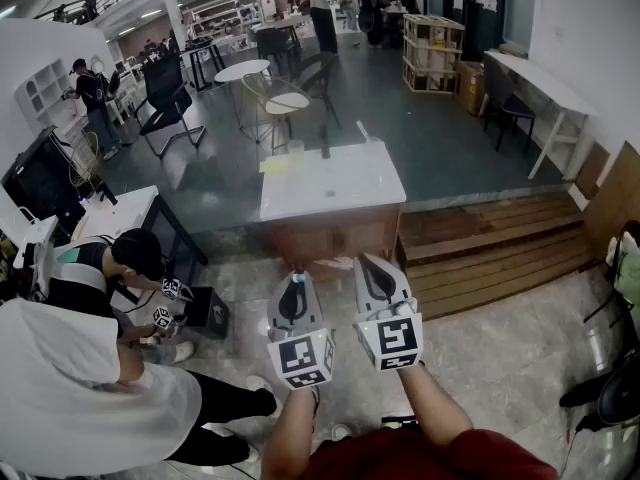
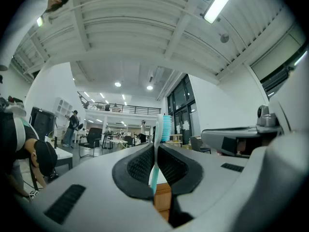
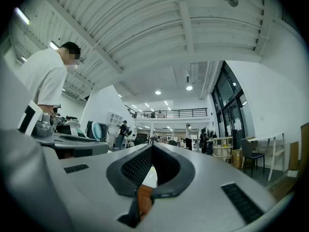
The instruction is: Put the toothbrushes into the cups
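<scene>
While the left gripper is pinched shut on the toothbrush, the brush stands upright between the pads. Its blue bristle head shows above the jaw tips and its white-and-teal handle runs down behind them. Right gripper: jaws closed tip to tip, nothing between them. In the head view both grippers are held out side by side, roughly level, over bare floor. The white table lies well ahead of them, and near its far left edge stands what looks like a pale cup, too small to be sure of. Handling, as judged: the brush is light, stiff plastic, thin and smooth, so it needs little squeeze but can pivot or slide in the pads if the handle end knocks anything. The present hold, just under the head, seems sound, since it leaves the long handle free to go into the cup first. A grip at mid-handle would foul the rim sooner. The cup is probably light too and may tip if the handle catches its rim. The empty right gripper could steady it by the wall.
</scene>
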`<state>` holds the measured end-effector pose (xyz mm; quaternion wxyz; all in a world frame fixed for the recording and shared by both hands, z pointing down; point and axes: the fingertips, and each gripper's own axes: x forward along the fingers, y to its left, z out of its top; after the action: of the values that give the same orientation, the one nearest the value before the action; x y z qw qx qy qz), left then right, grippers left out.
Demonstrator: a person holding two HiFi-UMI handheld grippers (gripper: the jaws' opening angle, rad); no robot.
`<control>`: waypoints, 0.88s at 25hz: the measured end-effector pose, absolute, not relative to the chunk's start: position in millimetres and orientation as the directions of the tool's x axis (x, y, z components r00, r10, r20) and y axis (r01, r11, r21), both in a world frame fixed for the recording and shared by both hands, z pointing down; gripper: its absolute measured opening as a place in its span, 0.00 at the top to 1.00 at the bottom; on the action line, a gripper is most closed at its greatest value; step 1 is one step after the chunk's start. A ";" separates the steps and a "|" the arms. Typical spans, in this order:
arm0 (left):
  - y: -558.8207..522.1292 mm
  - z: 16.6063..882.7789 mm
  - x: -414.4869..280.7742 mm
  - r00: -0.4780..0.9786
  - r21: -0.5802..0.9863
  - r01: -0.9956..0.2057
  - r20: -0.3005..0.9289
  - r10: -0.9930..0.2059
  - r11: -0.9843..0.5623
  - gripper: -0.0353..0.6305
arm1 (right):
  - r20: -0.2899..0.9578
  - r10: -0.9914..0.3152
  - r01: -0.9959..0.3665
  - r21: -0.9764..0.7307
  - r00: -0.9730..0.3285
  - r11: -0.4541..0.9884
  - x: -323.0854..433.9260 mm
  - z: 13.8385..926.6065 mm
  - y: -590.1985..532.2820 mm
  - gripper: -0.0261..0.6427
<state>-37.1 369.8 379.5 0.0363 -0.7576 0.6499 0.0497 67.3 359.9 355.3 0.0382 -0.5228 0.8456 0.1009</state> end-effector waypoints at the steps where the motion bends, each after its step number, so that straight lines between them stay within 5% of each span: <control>1: 370.5 380.4 -39.4 0.152 0.011 -0.988 -0.121 -0.981 -0.154 0.88 | -0.167 -0.877 -0.892 0.131 -0.450 0.433 64.5 356.7 360.4 0.92; 22: 349.3 394.9 -99.9 0.185 0.031 -0.981 -0.110 -0.977 -0.190 0.88 | -0.147 -0.897 -0.909 0.109 -0.416 0.403 8.1 373.9 340.3 0.92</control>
<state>-99.9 349.3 394.9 0.0230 -0.7695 0.6361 0.0522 8.1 340.3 373.9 0.0325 -0.5395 0.8370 0.0862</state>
